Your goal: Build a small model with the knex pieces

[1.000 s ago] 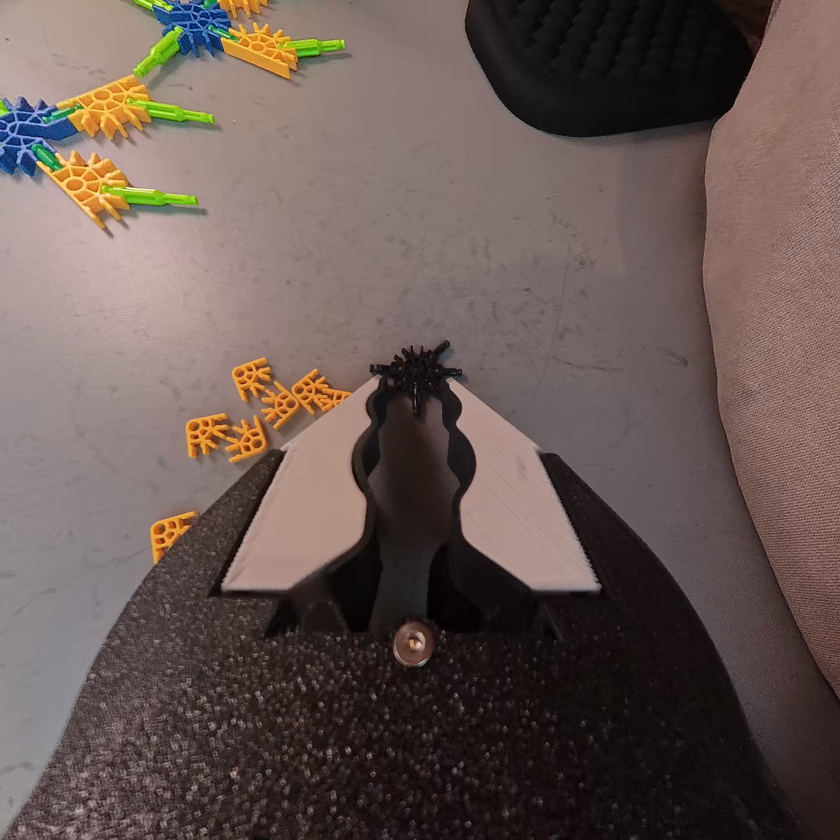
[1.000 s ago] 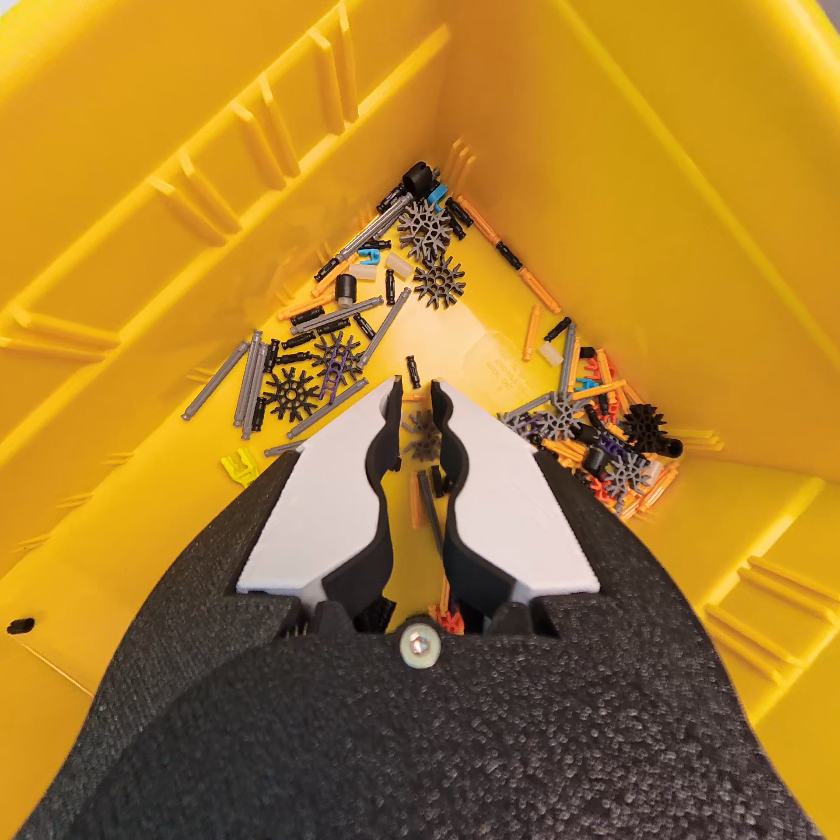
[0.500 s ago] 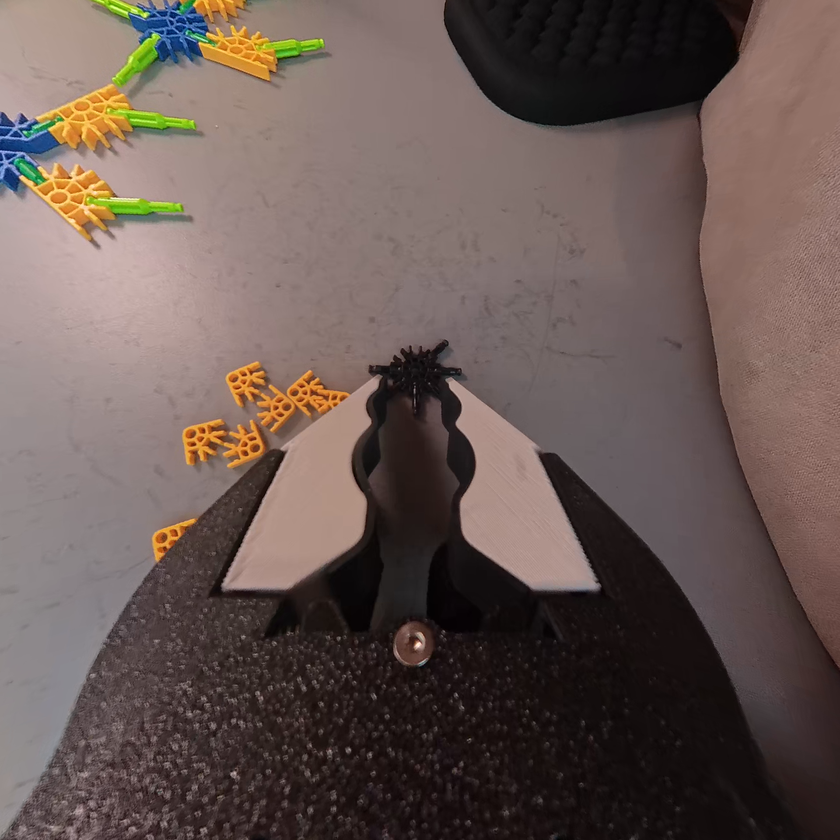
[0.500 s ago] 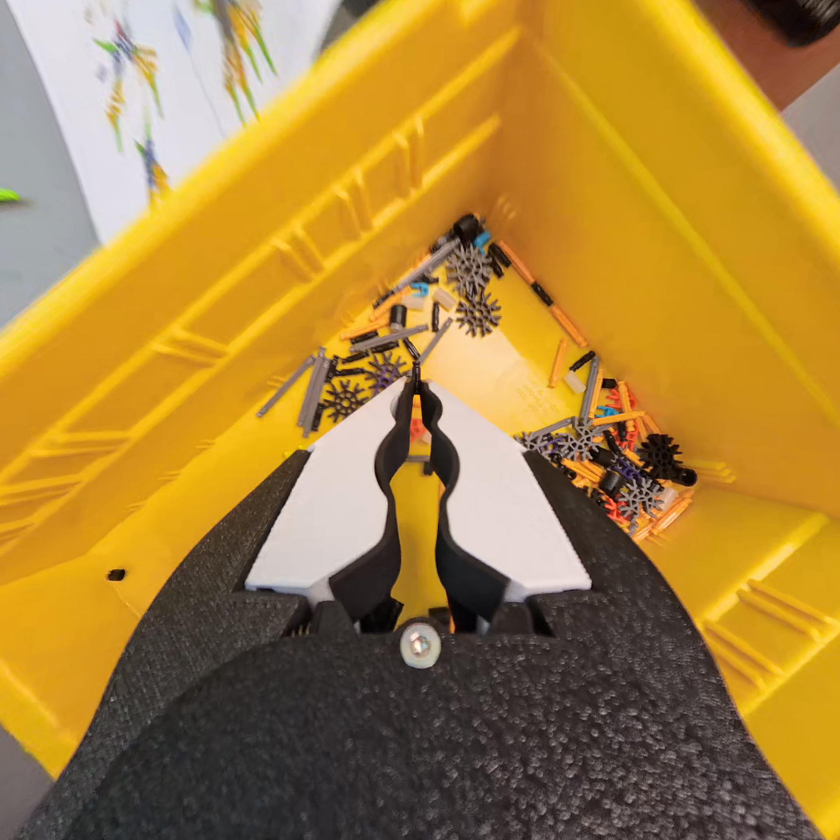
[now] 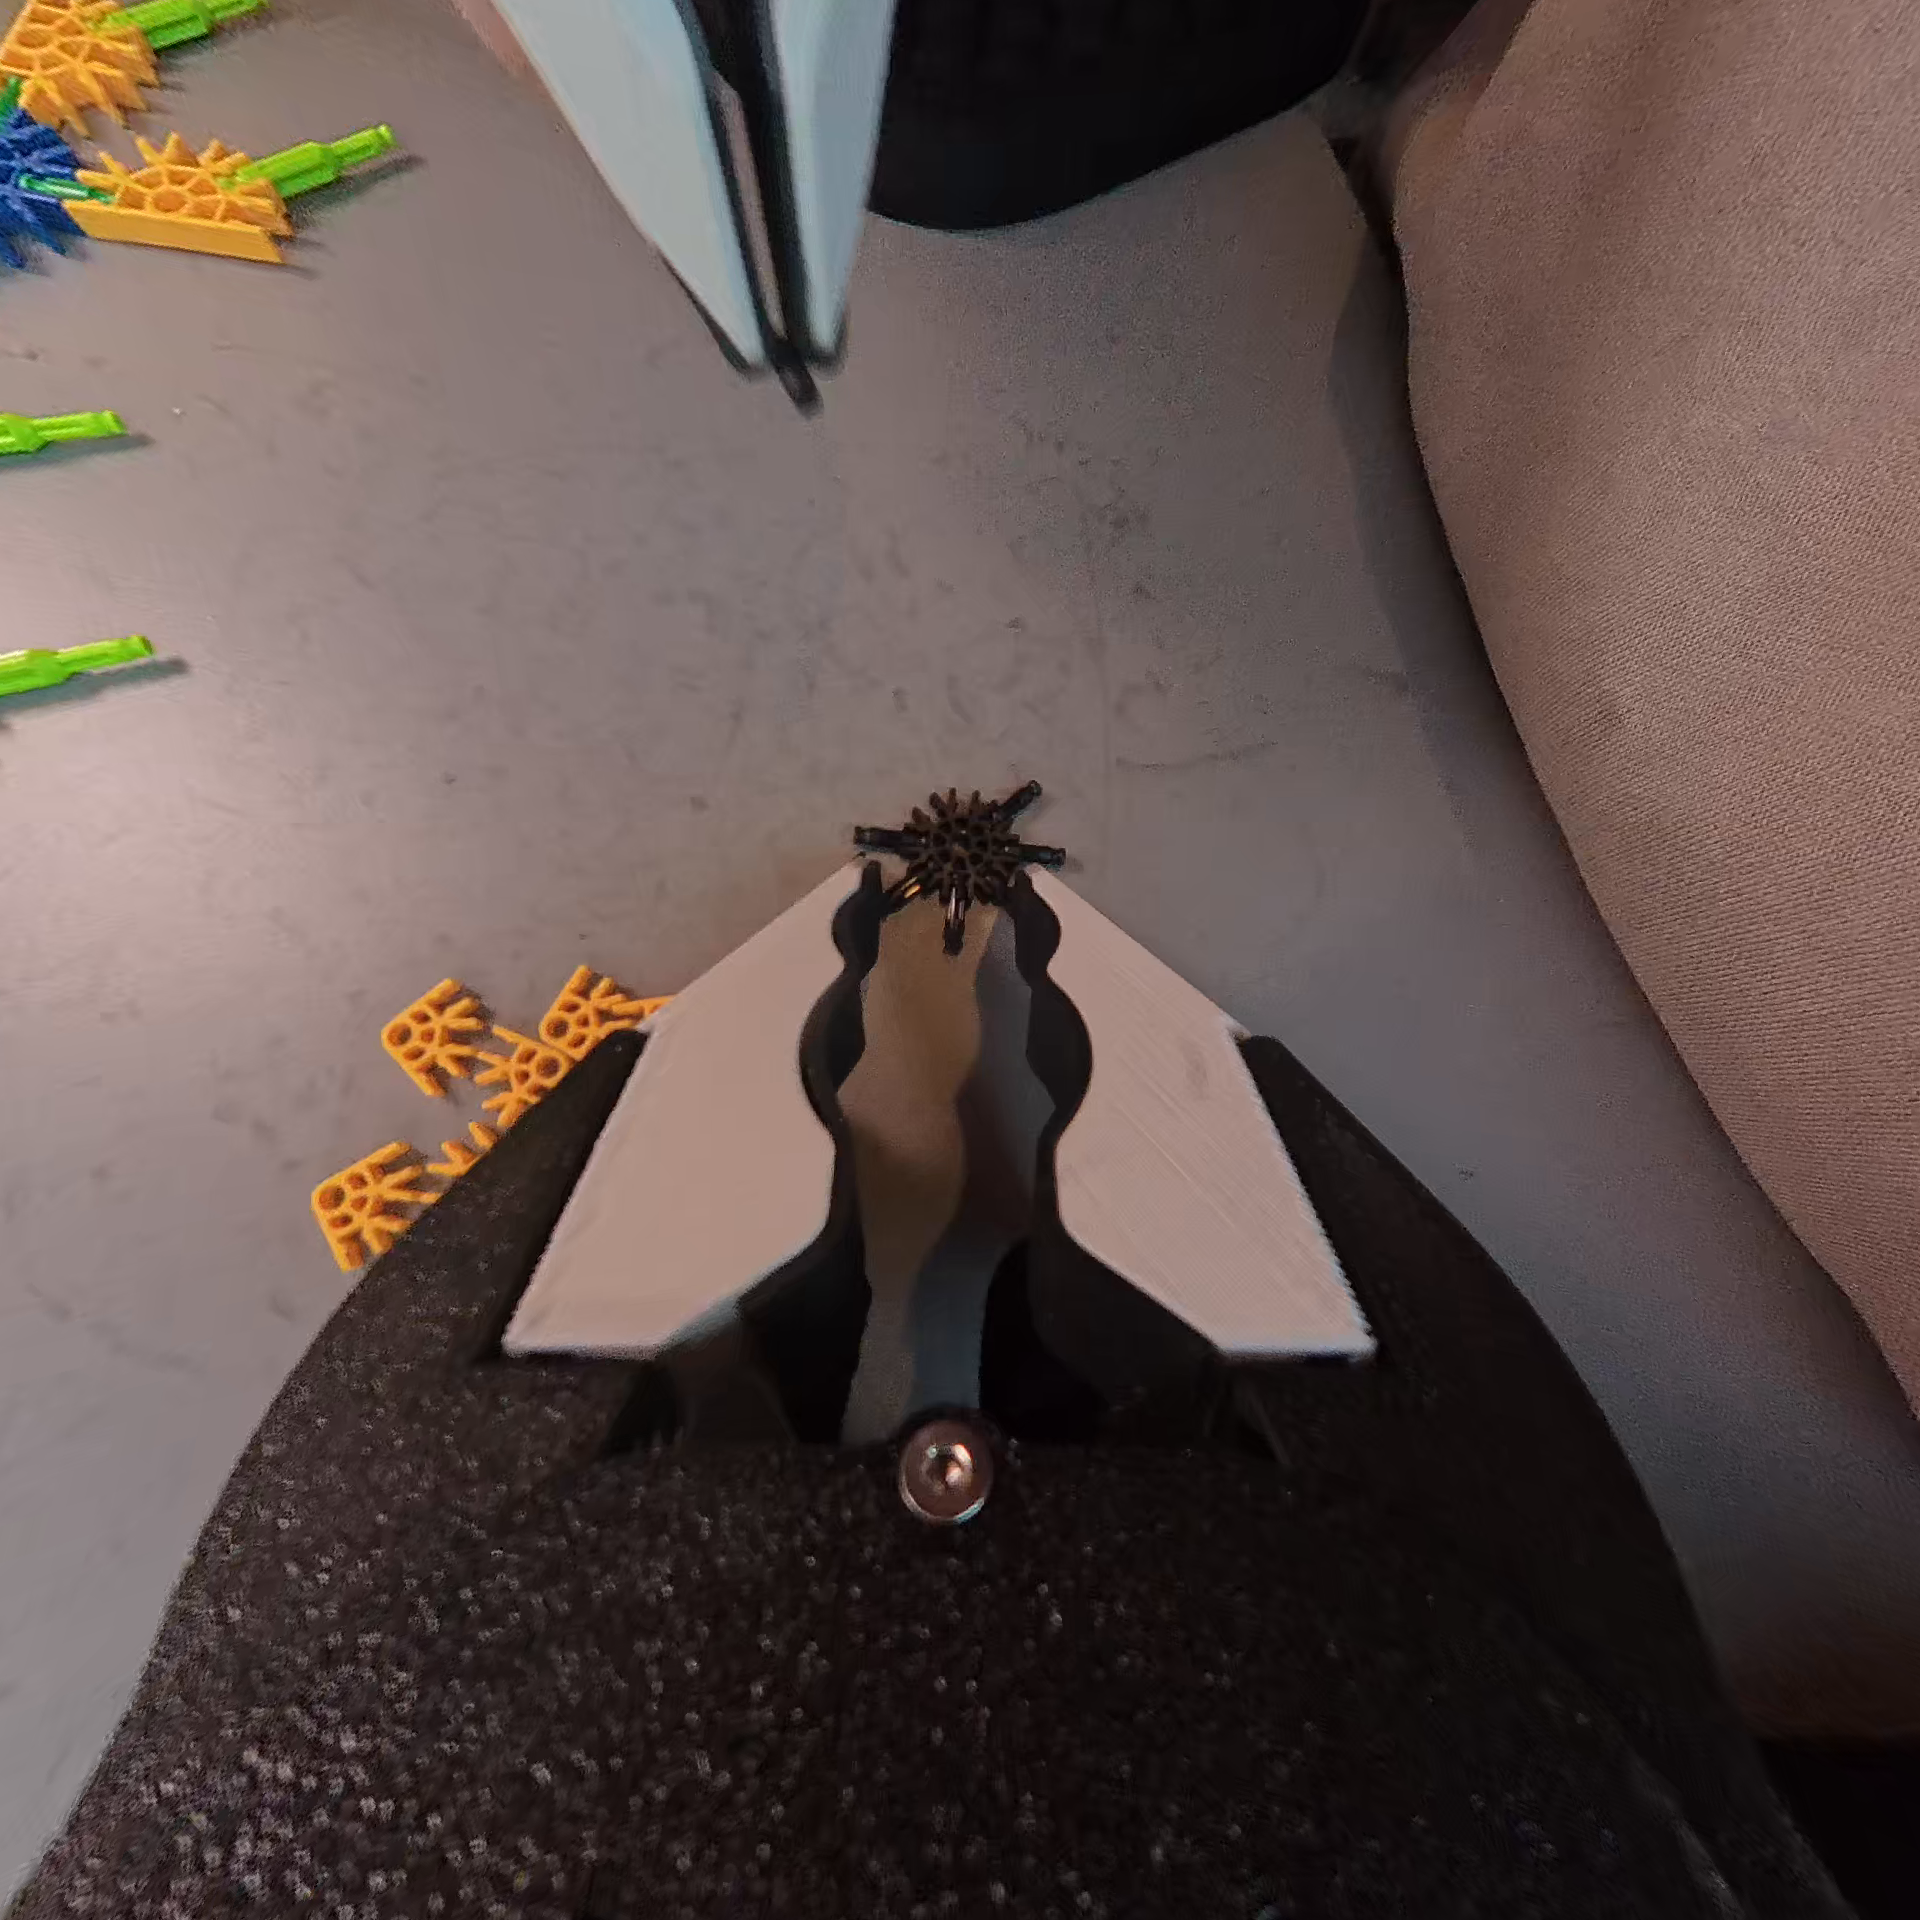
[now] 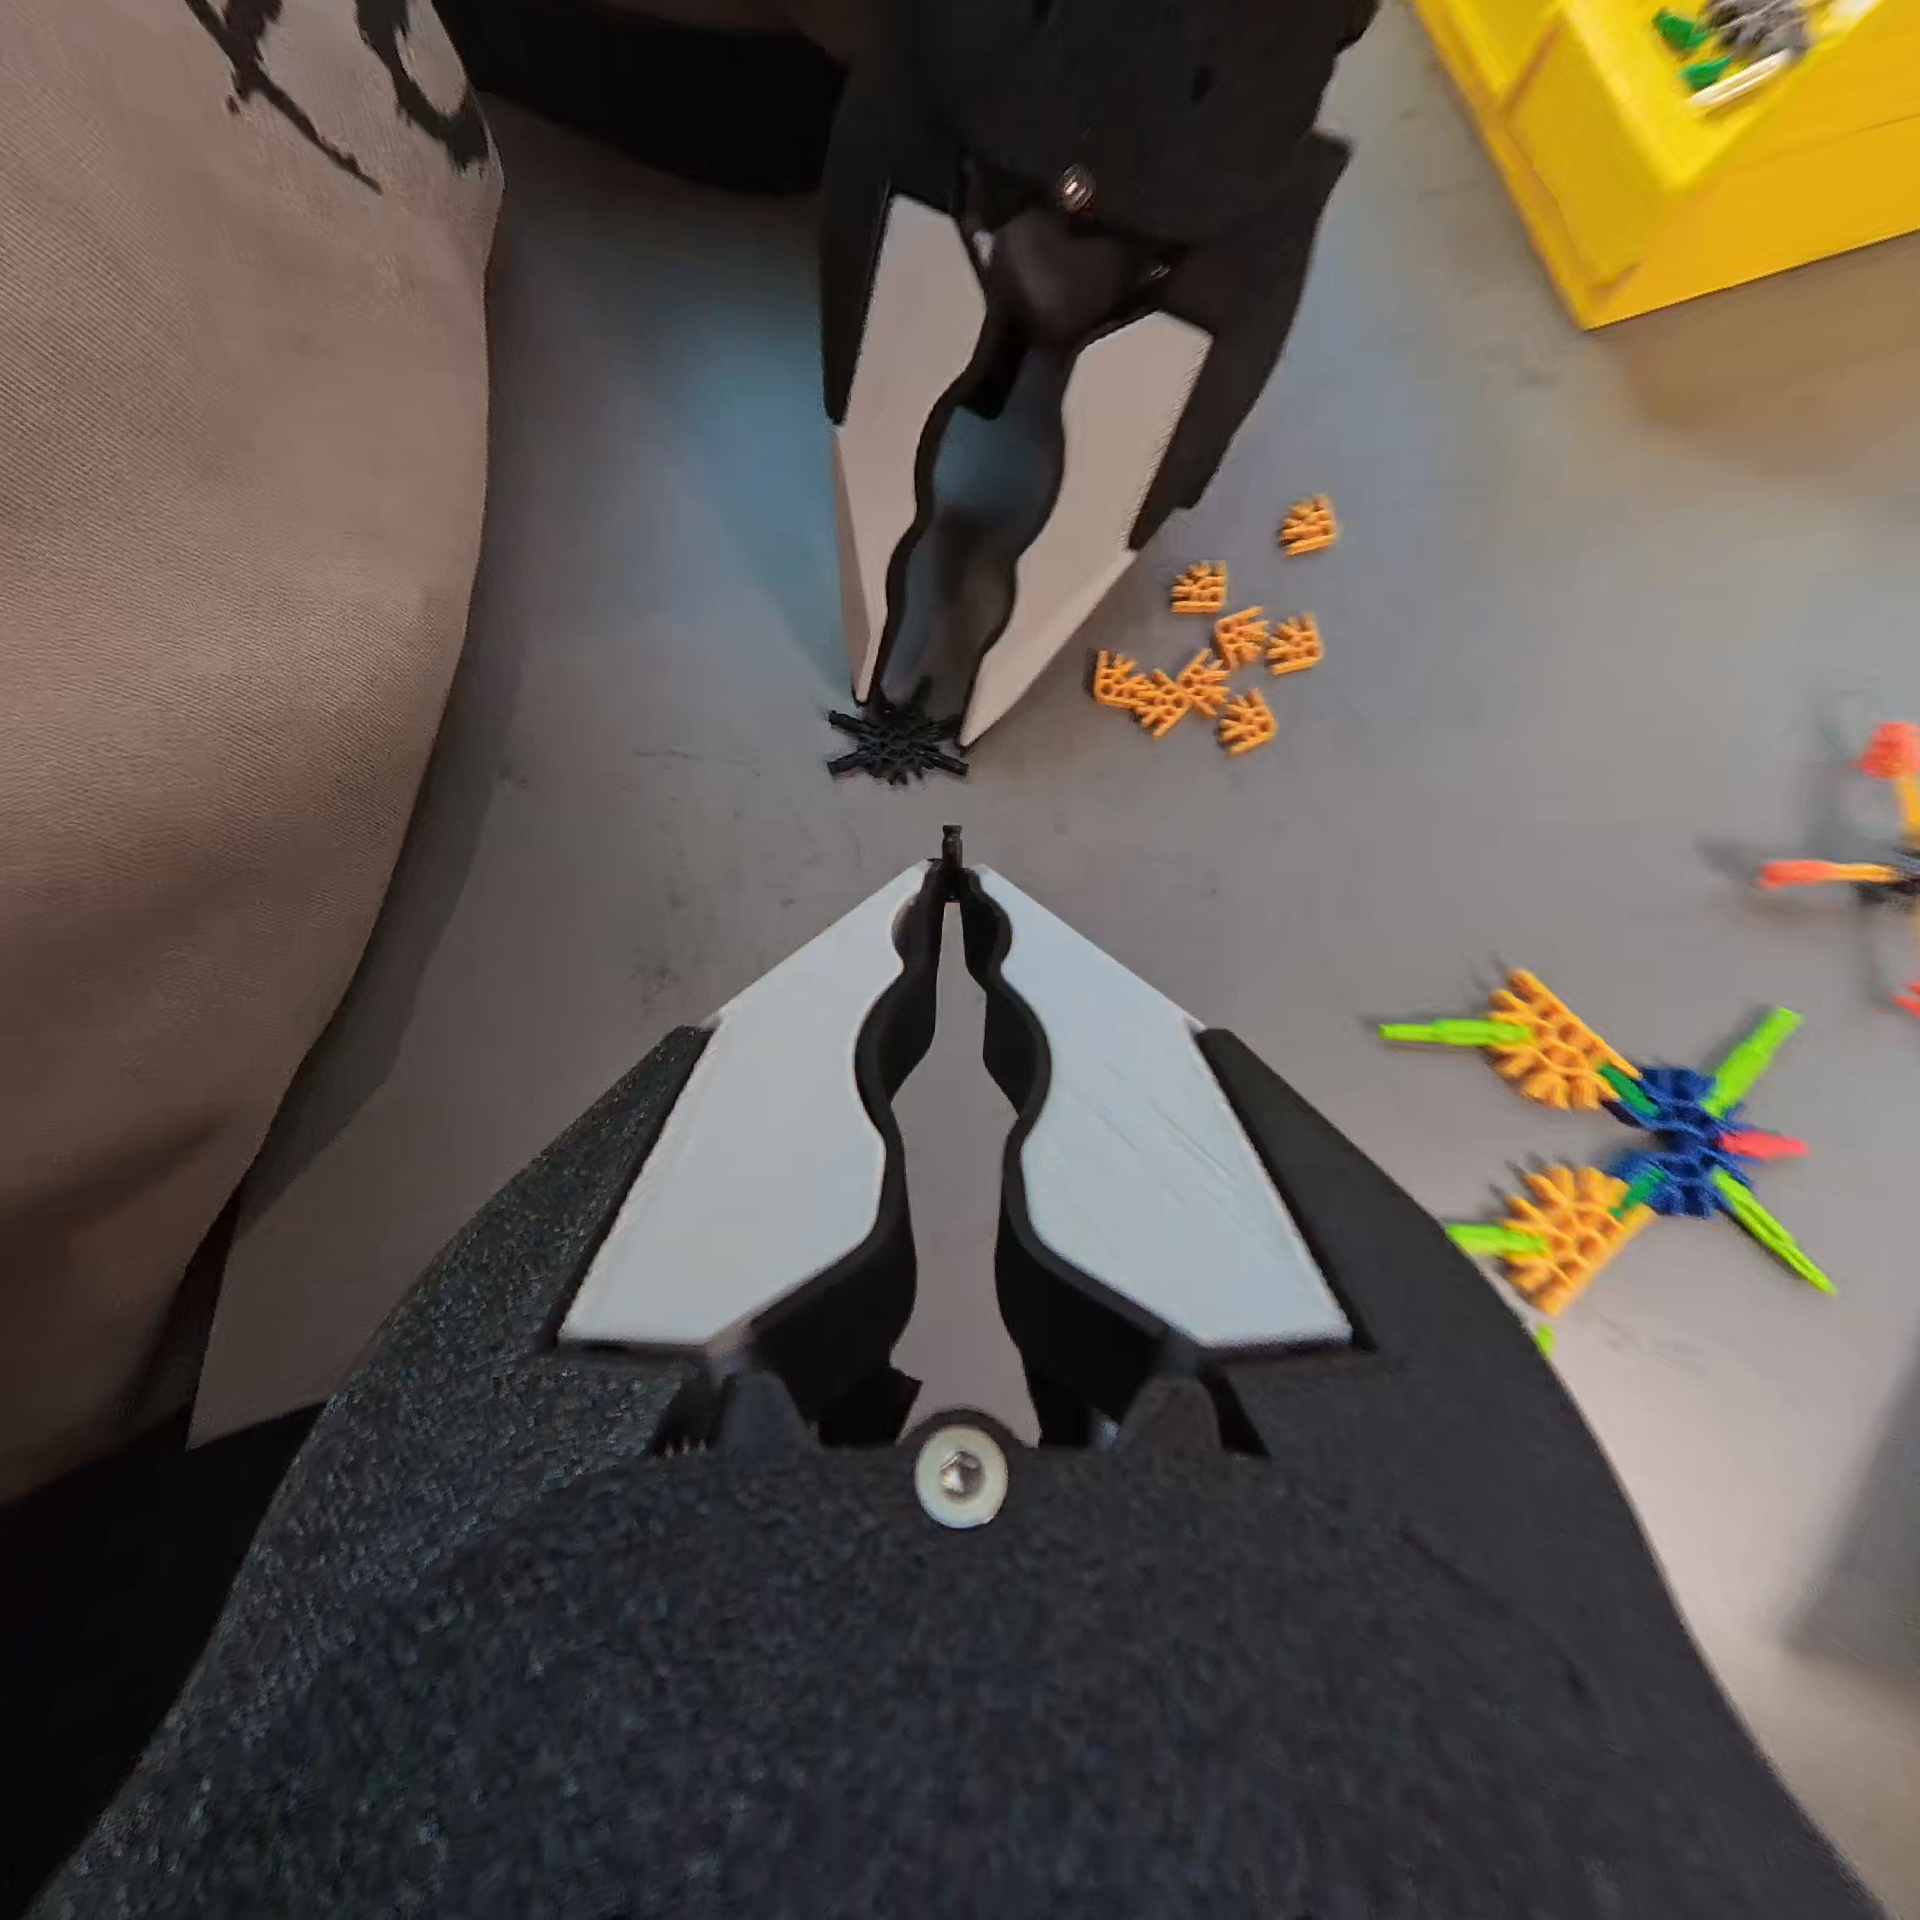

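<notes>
My left gripper (image 5: pixel 948 883) is shut on a black snowflake-shaped connector (image 5: pixel 956 844) with short black rods plugged into it, held just over the grey table (image 5: pixel 623 623). My right gripper (image 6: pixel 951 871) is shut on a short black rod (image 6: pixel 950 840) that sticks out past its tips. It points at the connector (image 6: pixel 899 744) from a short way off, tip not touching. In the left wrist view the right gripper (image 5: pixel 795 369) comes in from the top, blurred. In the right wrist view the left gripper (image 6: pixel 920 712) faces me.
Several loose orange fan-shaped connectors (image 5: pixel 447 1039) (image 6: pixel 1205 675) lie beside the left gripper. Built pieces of blue hubs, orange fans and green rods (image 6: pixel 1652 1132) (image 5: pixel 166 192) lie on the table. A yellow bin (image 6: pixel 1704 135) stands at the far right. Beige fabric (image 5: pixel 1683 520) (image 6: pixel 229 520) borders one side. The tips of one gripper are about 9 centimetres away from the tips of the other.
My right gripper closed on a black rod in the yellow bin, lifted out and swung over to face the left gripper. The left gripper moved slightly, still holding the black connector.
</notes>
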`<state>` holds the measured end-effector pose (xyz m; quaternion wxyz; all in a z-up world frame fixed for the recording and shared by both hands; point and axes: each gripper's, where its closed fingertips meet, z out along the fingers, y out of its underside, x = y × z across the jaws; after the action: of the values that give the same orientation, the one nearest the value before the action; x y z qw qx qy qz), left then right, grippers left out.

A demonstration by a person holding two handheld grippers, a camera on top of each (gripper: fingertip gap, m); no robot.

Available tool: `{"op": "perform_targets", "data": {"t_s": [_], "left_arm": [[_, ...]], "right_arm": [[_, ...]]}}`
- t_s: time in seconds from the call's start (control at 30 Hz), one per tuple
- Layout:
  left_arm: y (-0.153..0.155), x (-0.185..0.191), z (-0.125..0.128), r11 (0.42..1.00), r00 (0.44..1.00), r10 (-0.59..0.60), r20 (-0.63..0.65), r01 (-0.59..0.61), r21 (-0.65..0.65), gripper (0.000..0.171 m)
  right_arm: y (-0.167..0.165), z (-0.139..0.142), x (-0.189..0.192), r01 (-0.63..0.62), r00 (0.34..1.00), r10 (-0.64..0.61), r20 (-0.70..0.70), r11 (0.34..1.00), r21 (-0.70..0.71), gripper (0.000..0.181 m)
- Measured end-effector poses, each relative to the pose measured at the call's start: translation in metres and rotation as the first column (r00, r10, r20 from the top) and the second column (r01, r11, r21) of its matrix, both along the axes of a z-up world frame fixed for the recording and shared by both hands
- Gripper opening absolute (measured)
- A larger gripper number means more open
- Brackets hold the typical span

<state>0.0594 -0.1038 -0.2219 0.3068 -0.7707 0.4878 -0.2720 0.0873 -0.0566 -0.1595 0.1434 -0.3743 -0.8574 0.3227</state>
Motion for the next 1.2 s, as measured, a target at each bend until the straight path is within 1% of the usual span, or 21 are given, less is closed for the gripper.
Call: {"op": "perform_targets", "data": {"t_s": [0.1, 0.17, 0.27, 0.43, 0.53, 0.63, 0.77, 0.9, 1.0, 1.2], "left_arm": [[0.001, -0.006, 0.001, 0.999, 0.998, 0.047, -0.029, -0.047, 0.024, 0.029], [-0.001, -0.008, 0.005, 0.997, 0.998, 0.064, -0.022, -0.063, 0.039, 0.029], [-0.003, -0.008, 0.007, 0.995, 0.997, 0.078, -0.008, -0.078, 0.055, 0.029], [-0.001, -0.006, -0.002, 0.995, 0.996, 0.078, -0.042, -0.075, 0.059, 0.029], [-0.001, -0.006, -0.001, 0.995, 0.996, 0.079, -0.038, -0.077, 0.061, 0.027], [-0.001, -0.005, -0.002, 0.994, 0.994, 0.093, -0.061, -0.089, 0.067, 0.028], [-0.001, -0.006, -0.002, 0.987, 0.984, 0.150, -0.099, -0.144, 0.066, 0.028], [-0.004, -0.007, -0.002, 0.975, 0.969, 0.222, -0.105, -0.217, 0.058, 0.027], [-0.005, -0.007, -0.002, 0.966, 0.960, 0.259, -0.110, -0.255, 0.053, 0.027], [-0.008, -0.008, -0.002, 0.955, 0.948, 0.296, -0.116, -0.292, 0.049, 0.027]], "right_arm": [[-0.021, -0.034, -0.008, -0.061, 0.996, 0.060, 0.066, 0.998, 0.012, 0.000], [-0.029, -0.045, -0.013, -0.089, 0.992, 0.086, 0.094, 0.996, 0.028, 0.000], [-0.035, -0.053, -0.015, -0.103, 0.987, 0.097, 0.130, 0.994, 0.045, 0.000], [-0.035, -0.056, -0.016, -0.067, 0.988, 0.061, 0.144, 0.997, 0.040, 0.000], [-0.036, -0.058, -0.014, -0.040, 0.987, 0.033, 0.158, 0.998, 0.045, 0.000], [-0.035, -0.060, -0.013, 0.011, 0.985, -0.019, 0.174, 0.999, 0.045, 0.000], [-0.037, -0.057, -0.010, 0.093, 0.977, -0.095, 0.189, 0.996, 0.019, 0.001], [-0.040, -0.057, -0.008, 0.161, 0.968, -0.158, 0.194, 0.987, 0.003, 0.001], [-0.041, -0.058, -0.011, 0.193, 0.962, -0.189, 0.195, 0.981, -0.002, 0.001], [-0.045, -0.061, -0.014, 0.201, 0.957, -0.198, 0.211, 0.980, 0.006, 0.000]]}}
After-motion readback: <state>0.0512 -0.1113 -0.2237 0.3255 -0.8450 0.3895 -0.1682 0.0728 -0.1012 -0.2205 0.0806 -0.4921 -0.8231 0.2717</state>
